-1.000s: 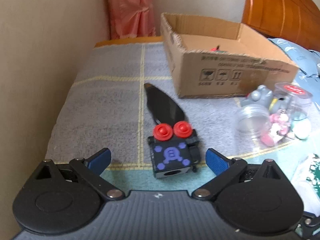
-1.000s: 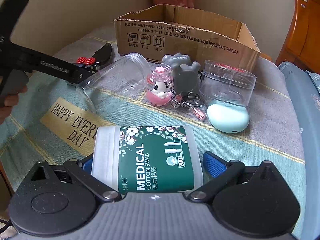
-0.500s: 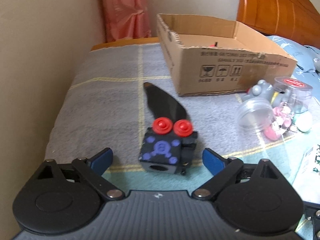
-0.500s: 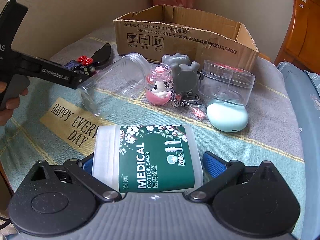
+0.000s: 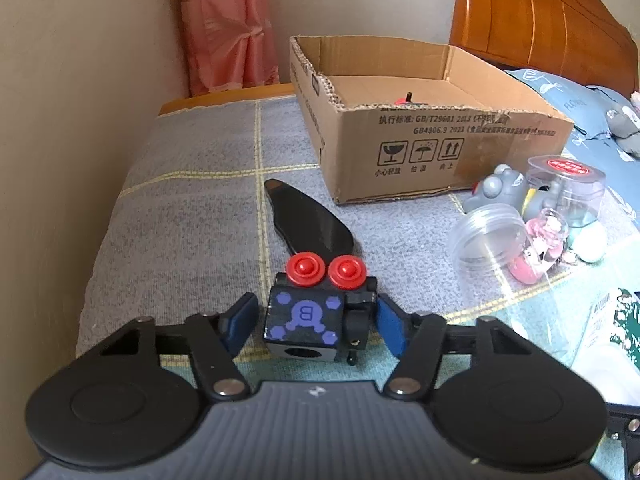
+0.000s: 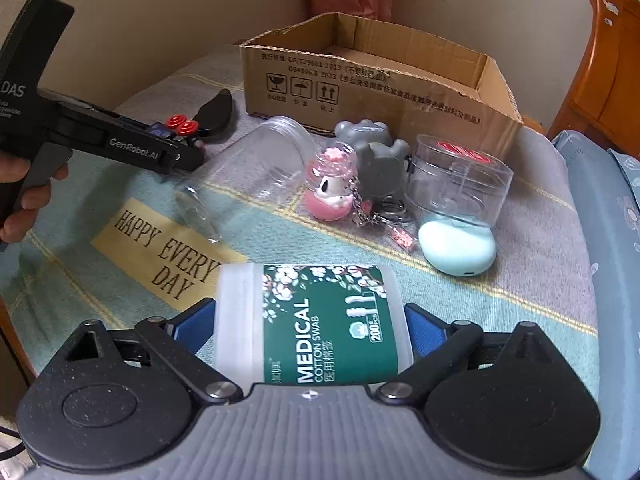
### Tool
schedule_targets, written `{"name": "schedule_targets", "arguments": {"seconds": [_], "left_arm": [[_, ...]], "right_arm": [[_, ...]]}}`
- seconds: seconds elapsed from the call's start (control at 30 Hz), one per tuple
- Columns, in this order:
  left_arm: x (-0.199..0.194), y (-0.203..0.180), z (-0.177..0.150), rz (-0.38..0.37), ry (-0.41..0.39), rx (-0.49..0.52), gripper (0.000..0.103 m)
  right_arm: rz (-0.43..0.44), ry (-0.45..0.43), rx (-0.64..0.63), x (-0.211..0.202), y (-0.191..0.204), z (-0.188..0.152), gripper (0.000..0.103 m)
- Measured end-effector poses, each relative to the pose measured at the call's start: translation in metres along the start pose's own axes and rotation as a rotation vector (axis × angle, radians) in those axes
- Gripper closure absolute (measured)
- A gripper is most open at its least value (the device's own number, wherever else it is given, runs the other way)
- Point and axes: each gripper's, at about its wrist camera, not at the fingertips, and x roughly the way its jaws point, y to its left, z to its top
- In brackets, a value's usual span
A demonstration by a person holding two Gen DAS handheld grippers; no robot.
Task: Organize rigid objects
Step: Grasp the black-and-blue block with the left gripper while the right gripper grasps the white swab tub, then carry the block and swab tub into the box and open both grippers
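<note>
A black toy block with two red knobs and purple marks lies on the cloth, a black blade-shaped part behind it. My left gripper has its blue pads close on both sides of the block, nearly touching it. The left gripper also shows in the right wrist view at the block. My right gripper has its pads against a cotton swab box with a green label. The open cardboard box stands behind; it shows in the right wrist view too.
A clear jar on its side, a pink keychain figure, a grey toy, a clear container with a red lid and a mint case lie before the box. A wall runs along the left. A wooden headboard stands at the right.
My left gripper has moved forward around the toy block and its fingers have closed in from wide open. My right gripper's fingers have closed onto the cotton swab box.
</note>
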Motion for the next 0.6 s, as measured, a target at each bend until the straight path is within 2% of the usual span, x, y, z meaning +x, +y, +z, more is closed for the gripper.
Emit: {"name": "schedule_targets", "arguments": {"seconds": [0.03, 0.13, 0.6], "left_arm": [[0.0, 0.0, 0.001, -0.004, 0.0, 0.003, 0.044], [0.0, 0.001, 0.002, -0.011, 0.002, 0.014, 0.051], [-0.011, 0.007, 0.003, -0.008, 0.031, 0.045, 0.052]], "right_arm": [[-0.004, 0.005, -0.005, 0.0, 0.001, 0.001, 0.012], [-0.014, 0.017, -0.016, 0.001, 0.001, 0.002, 0.014], [-0.006, 0.02, -0.067, -0.01, -0.005, 0.005, 0.017]]}}
